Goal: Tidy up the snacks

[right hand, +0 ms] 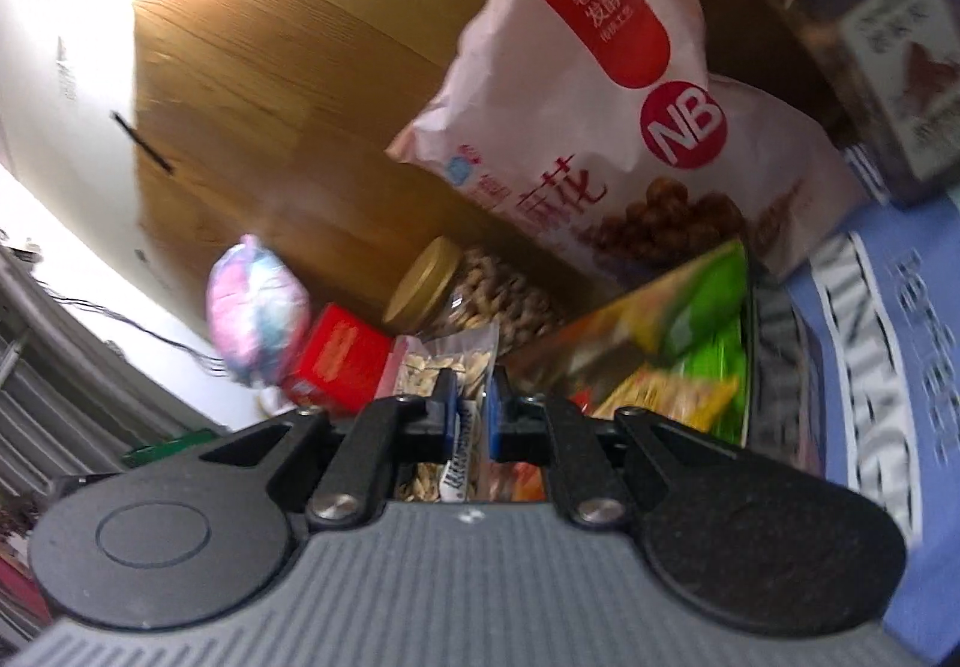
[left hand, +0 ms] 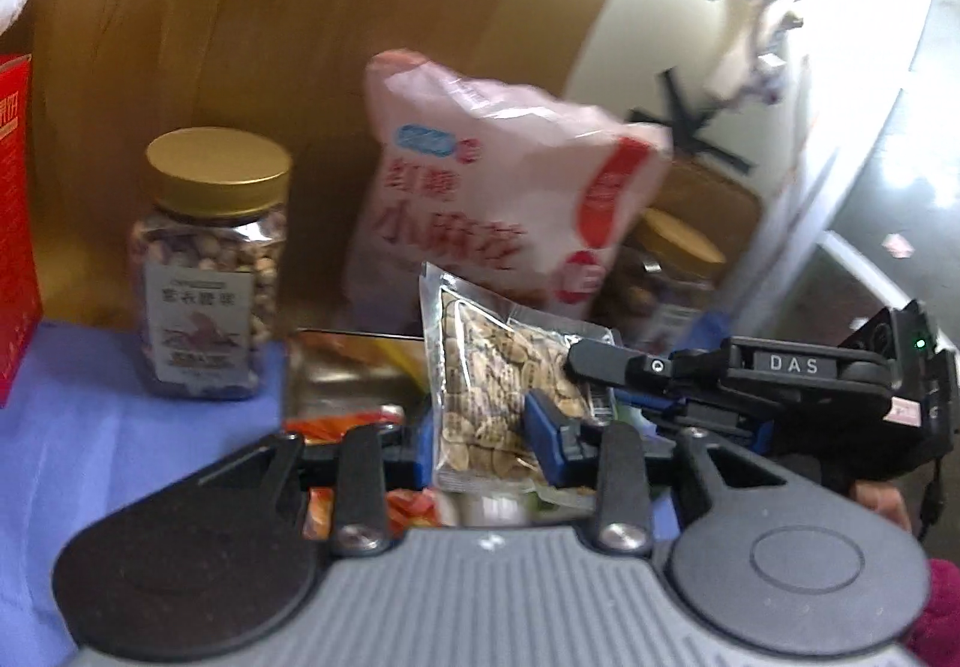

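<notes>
Currently right gripper (right hand: 470, 409) clamped on the clear seed packet (left hand: 510, 397), held above the metal snack tin (left hand: 348, 373); left gripper (left hand: 486, 427) spread around that packet. Behind: pink-white snack bag (left hand: 492, 187), gold-lidded nut jar (left hand: 207, 265).

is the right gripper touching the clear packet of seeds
Touching. In the left wrist view the right gripper has its fingers closed on the edge of the seed packet.
</notes>
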{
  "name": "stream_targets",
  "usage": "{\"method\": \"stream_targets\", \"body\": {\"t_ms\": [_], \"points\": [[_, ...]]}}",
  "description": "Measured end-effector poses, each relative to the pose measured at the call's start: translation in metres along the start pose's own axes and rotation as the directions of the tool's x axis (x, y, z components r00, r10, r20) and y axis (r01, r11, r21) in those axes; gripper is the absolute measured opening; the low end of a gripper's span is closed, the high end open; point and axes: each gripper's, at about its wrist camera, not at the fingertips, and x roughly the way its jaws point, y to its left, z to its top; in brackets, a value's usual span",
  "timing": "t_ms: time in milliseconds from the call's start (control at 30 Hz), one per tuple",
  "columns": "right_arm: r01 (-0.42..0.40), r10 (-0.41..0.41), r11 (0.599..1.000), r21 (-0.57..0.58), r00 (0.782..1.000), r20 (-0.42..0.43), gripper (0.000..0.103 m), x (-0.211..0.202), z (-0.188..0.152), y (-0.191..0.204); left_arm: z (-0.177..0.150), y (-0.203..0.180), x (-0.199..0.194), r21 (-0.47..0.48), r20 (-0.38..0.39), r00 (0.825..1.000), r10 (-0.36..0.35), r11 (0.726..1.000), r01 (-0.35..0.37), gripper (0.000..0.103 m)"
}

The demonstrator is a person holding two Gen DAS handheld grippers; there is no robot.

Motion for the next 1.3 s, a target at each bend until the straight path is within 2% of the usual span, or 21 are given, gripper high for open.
{"method": "stream_targets", "body": {"t_ms": [133, 200, 233, 267, 333, 400, 500, 567, 667, 733, 767, 833, 900, 1000, 1033, 1067, 1133, 1200, 1233, 1267, 1300], "points": [[0.078, -0.08, 0.996, -0.05, 0.997, -0.025, 0.016, 0.029, -0.002, -0.012, -0.01, 0.01, 0.025, 0.037, -0.044, 0.995, 0.084, 0.996, -0.082, 0.033], [0.134, -0.139, 0.977, -0.163, 0.99, -0.015, 0.023, 0.037, -0.01, -0.002, -0.017, 0.011, 0.032, 0.064, -0.067, 0.989, 0.133, 0.99, -0.129, 0.035], [0.176, -0.183, 0.958, -0.227, 0.983, -0.008, 0.032, 0.04, -0.014, 0.004, -0.019, 0.011, 0.033, 0.087, -0.057, 0.987, 0.151, 0.985, -0.146, 0.032], [0.225, -0.233, 0.926, -0.303, 0.972, 0.011, 0.037, 0.045, -0.02, 0.012, -0.021, 0.008, 0.031, 0.119, -0.042, 0.983, 0.178, 0.978, -0.172, 0.035], [0.3, -0.306, 0.847, -0.438, 0.95, 0.06, 0.038, 0.052, -0.034, 0.026, -0.024, 0.0, 0.029, 0.168, -0.022, 0.973, 0.229, 0.96, -0.222, 0.038], [0.36, -0.352, 0.778, -0.514, 0.929, 0.117, 0.04, 0.054, -0.044, 0.036, -0.026, -0.007, 0.023, 0.206, 0.011, 0.964, 0.264, 0.943, -0.261, 0.043], [0.417, -0.356, 0.72, -0.555, 0.908, 0.219, 0.041, 0.039, -0.053, 0.047, -0.027, -0.014, 0.001, 0.198, 0.054, 0.962, 0.267, 0.942, -0.272, 0.043], [0.422, -0.34, 0.725, -0.544, 0.906, 0.251, 0.041, 0.022, -0.058, 0.053, -0.03, -0.013, -0.018, 0.169, 0.068, 0.968, 0.243, 0.953, -0.251, 0.043], [0.351, -0.268, 0.788, -0.507, 0.935, 0.231, 0.041, -0.011, -0.073, 0.061, -0.049, -0.008, -0.048, 0.124, 0.062, 0.978, 0.198, 0.971, -0.205, 0.047], [0.291, -0.237, 0.831, -0.475, 0.956, 0.172, 0.041, -0.022, -0.093, 0.06, -0.069, 0.005, -0.064, 0.073, 0.015, 0.986, 0.164, 0.984, -0.165, 0.048], [0.257, -0.23, 0.856, -0.448, 0.966, 0.116, 0.041, -0.027, -0.105, 0.055, -0.079, 0.013, -0.068, 0.044, -0.019, 0.989, 0.146, 0.988, -0.145, 0.048], [0.23, -0.24, 0.891, -0.391, 0.971, 0.024, 0.041, -0.034, -0.128, 0.043, -0.1, 0.026, -0.073, 0.0, -0.085, 0.99, 0.115, 0.993, -0.115, 0.048], [0.211, -0.247, 0.903, -0.375, 0.968, -0.05, 0.042, -0.036, -0.153, 0.037, -0.116, 0.033, -0.075, -0.025, -0.13, 0.986, 0.105, 0.994, -0.109, 0.049], [0.187, -0.234, 0.886, -0.424, 0.97, -0.062, 0.046, -0.052, -0.191, 0.043, -0.132, 0.035, -0.081, -0.037, -0.145, 0.985, 0.09, 0.995, -0.097, 0.057], [0.176, -0.225, 0.875, -0.45, 0.973, -0.059, 0.053, -0.059, -0.202, 0.047, -0.135, 0.032, -0.083, -0.029, -0.145, 0.986, 0.082, 0.996, -0.088, 0.057], [0.172, -0.222, 0.86, -0.48, 0.974, -0.05, 0.058, -0.065, -0.213, 0.051, -0.137, 0.03, -0.086, -0.02, -0.143, 0.986, 0.082, 0.996, -0.085, 0.057], [0.177, -0.239, 0.815, -0.552, 0.97, -0.043, 0.058, -0.071, -0.231, 0.058, -0.142, 0.025, -0.093, -0.008, -0.123, 0.989, 0.078, 0.997, -0.08, 0.057], [0.204, -0.289, 0.762, -0.615, 0.956, -0.042, 0.056, -0.075, -0.245, 0.059, -0.147, 0.023, -0.099, -0.024, -0.112, 0.993, 0.045, 0.999, -0.048, 0.057], [0.219, -0.314, 0.747, -0.628, 0.948, -0.042, 0.043, -0.076, -0.248, 0.056, -0.15, 0.022, -0.102, -0.035, -0.111, 0.993, 0.036, 0.999, -0.04, 0.057], [0.242, -0.331, 0.733, -0.635, 0.943, -0.022, 0.039, -0.08, -0.252, 0.053, -0.154, 0.022, -0.105, -0.044, -0.111, 0.993, 0.032, 0.998, -0.037, 0.057], [0.245, -0.328, 0.738, -0.629, 0.944, -0.018, 0.037, -0.086, -0.254, 0.05, -0.159, 0.021, -0.107, -0.055, -0.115, 0.993, 0.027, 0.998, -0.034, 0.057]]}}
